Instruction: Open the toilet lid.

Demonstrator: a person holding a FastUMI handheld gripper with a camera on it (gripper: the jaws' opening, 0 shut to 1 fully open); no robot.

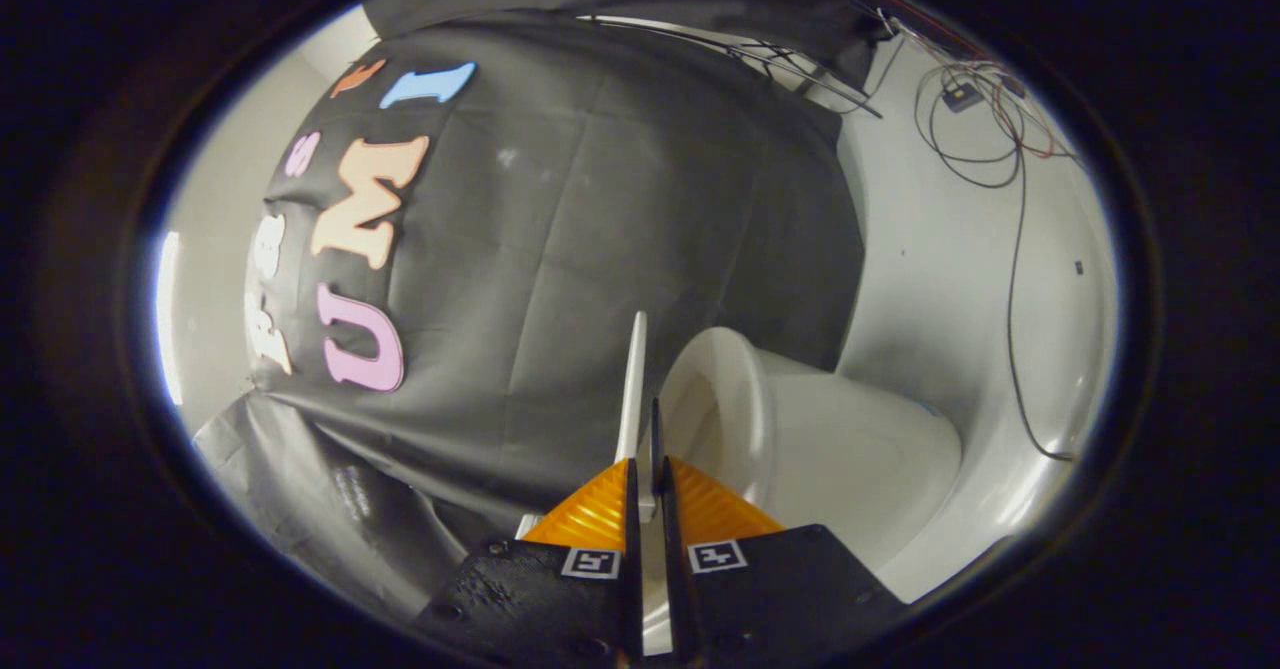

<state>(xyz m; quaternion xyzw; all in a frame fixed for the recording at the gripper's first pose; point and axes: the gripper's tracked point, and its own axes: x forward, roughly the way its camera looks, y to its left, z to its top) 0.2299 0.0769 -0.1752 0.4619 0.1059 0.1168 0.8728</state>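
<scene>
Between jaws, toilet lid clamped, raised

The tongs look nearly closed, both fingers seemingly pressing a thin edge.

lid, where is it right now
In the gripper view the lid stands edge-on, pinched between the tool fingers, with the bowl just right of it.

I see the toilet lid as smooth, glossy plastic, pinched edge-on between my gripper fingers' ribbed pads. The toilet bowl to the right looks glazed and shiny. The far cloth wall is matt and creased.
</scene>
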